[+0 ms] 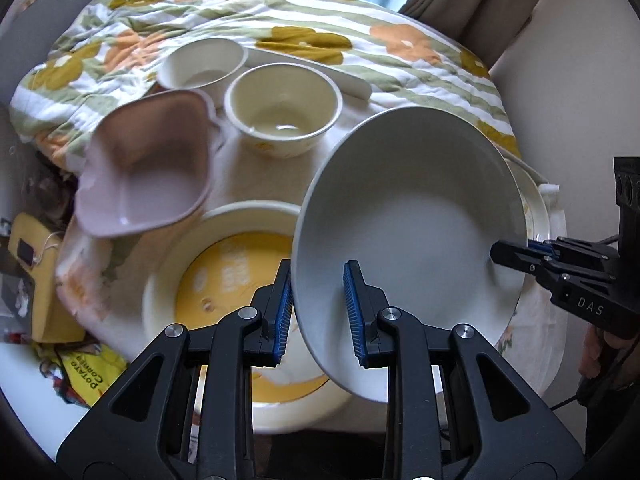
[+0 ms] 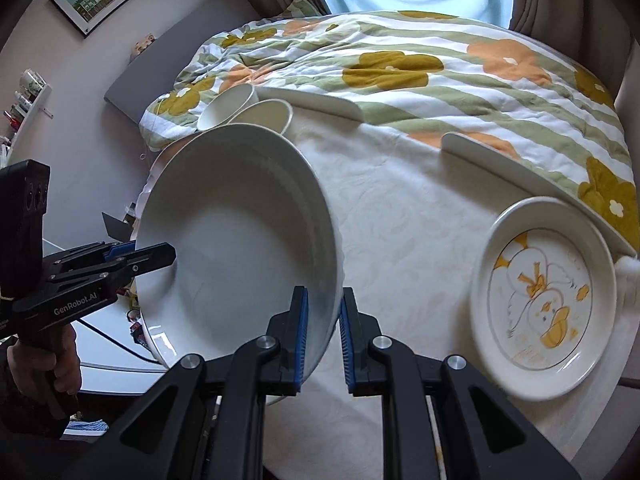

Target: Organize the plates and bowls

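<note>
Gripping large white bowl (image 1: 412, 240) from both sides: left gripper (image 1: 318, 312) clamps near rim, one blue pad inside, other outside; right gripper (image 2: 323, 336) clenched on opposite rim edge likewise. Bowl tilted, raised between both jaws above cloth-covered table (image 2: 400, 216). Beneath left jaws, yellow-centred plate (image 1: 224, 280). Ahead of left jaws, cream bowl (image 1: 282, 114), second cream bowl (image 1: 202, 66), pink square dish (image 1: 148, 164). Right of right jaws, duck-print plate (image 2: 544, 292) flat on cloth. Floral quilt (image 2: 400, 68) beyond.
</note>
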### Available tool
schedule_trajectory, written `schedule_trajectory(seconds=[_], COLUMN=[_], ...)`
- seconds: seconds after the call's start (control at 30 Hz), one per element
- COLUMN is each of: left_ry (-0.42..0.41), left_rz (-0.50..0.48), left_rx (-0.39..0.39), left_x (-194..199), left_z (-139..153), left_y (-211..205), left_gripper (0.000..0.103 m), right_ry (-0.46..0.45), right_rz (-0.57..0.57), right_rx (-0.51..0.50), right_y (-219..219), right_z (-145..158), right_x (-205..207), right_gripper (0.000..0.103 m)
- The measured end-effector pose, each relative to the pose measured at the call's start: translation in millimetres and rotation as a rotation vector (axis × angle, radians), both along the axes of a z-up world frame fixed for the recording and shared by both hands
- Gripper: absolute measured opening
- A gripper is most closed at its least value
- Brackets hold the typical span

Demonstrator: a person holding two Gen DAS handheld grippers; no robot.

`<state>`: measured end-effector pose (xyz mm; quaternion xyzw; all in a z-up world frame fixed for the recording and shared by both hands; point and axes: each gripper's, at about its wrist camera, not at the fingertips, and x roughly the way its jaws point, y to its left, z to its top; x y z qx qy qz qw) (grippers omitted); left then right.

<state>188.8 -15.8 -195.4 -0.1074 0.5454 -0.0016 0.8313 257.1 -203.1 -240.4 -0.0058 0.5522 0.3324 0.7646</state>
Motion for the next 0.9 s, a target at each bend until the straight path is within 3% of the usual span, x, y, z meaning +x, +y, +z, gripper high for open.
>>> schedule_trajectory(seconds=[0.3, 0.7, 0.9], left_ry=[0.046, 0.118, 0.117], left_rz=[-0.021, -0.149, -0.230], left_rx=[0.006, -0.013, 0.052], left_x=[-37.0, -14.8, -5.7], left_z=[-19.3, -66.5, -75.4], left_y=[50.7, 78.2, 74.4], left_gripper=[0.022, 0.022, 0.022], right_ry=[0.090, 0.107, 0.092], right_rz=[-0.075, -0.231, -0.252], right_rx=[-0.008, -0.083, -0.154], right_y=[41.9, 77.7, 89.7], right_z=[-19.4, -37.5, -42.5], right_x=[-40.5, -53.1, -60.9], right_gripper=[0.014, 0.014, 0.014])
